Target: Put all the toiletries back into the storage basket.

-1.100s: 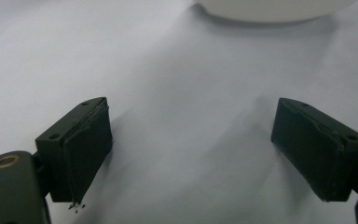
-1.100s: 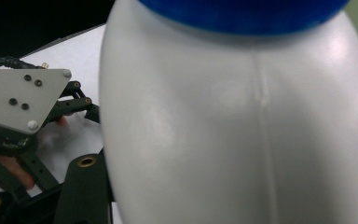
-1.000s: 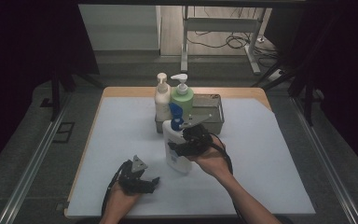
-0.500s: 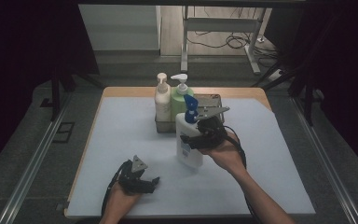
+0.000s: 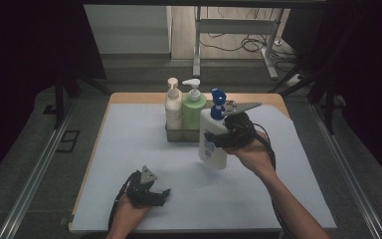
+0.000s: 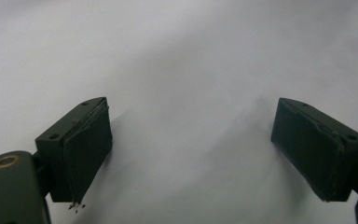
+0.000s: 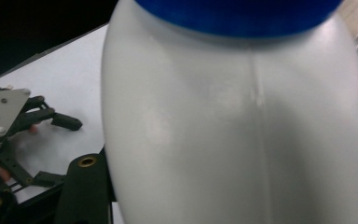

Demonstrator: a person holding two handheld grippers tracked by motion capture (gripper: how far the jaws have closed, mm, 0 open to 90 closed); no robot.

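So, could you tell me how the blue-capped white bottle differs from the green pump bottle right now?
The white bottle has a blue pump top; the green bottle has a white one. The white bottle is lifted off the table, tilted, clamped in the right gripper; the green bottle stands upright in the grey tray beside a cream bottle. The white bottle looks bulkier. Both are pump dispensers.

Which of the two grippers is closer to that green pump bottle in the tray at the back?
Right. The right gripper holds a white bottle lifted just in front of the green bottle. The left gripper rests open near the table's front edge, well away.
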